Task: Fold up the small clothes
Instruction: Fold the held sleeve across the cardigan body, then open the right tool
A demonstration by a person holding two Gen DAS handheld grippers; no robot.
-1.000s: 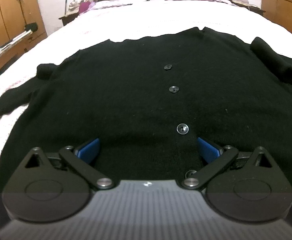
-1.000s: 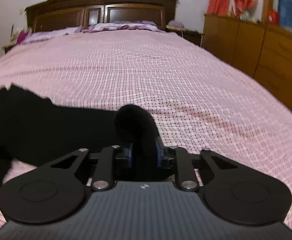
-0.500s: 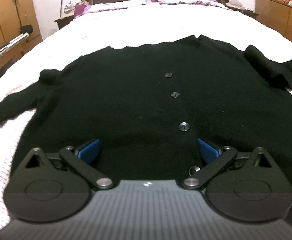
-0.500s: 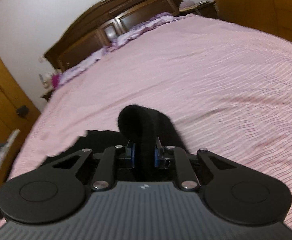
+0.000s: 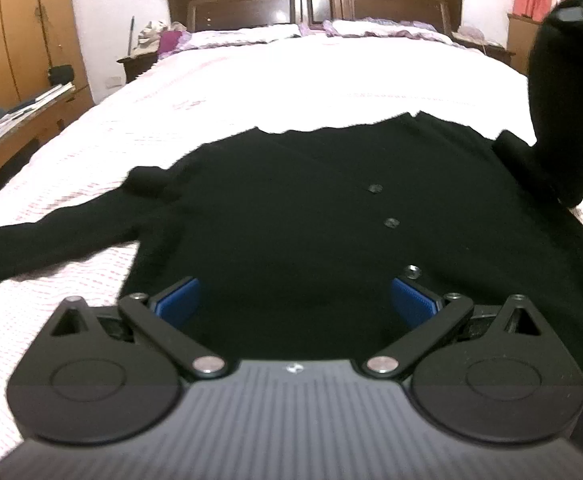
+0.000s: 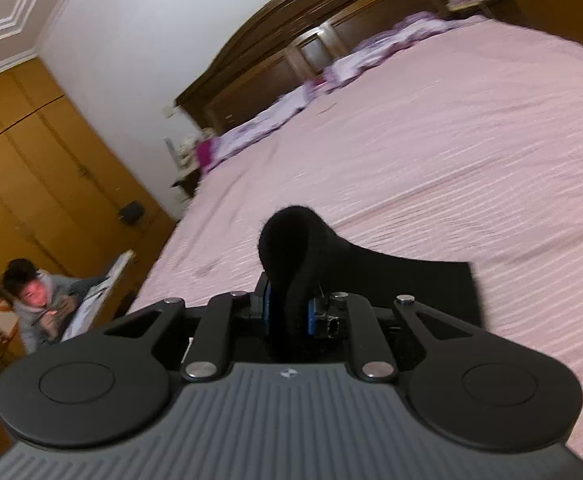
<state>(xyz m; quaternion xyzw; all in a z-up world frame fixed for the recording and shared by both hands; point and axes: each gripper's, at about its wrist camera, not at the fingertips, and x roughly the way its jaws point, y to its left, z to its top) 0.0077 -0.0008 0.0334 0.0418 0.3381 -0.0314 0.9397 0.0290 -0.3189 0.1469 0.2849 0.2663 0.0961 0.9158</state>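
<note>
The cardigan (image 5: 291, 220)'s hem is hidden behind the left tool (image 5: 295, 300)

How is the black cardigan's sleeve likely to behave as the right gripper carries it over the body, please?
Probably floppy: the sleeve droops in a limp arc from the right gripper to the cardigan. Its fuzzy knit bulges between the closed pads, so slipping seems unlikely. It will probably drag the shoulder along.

One black cardigan (image 5: 291, 216), three buttons (image 5: 374, 188), two grippers (image 5: 295, 300), one bed (image 5: 291, 80)
</note>
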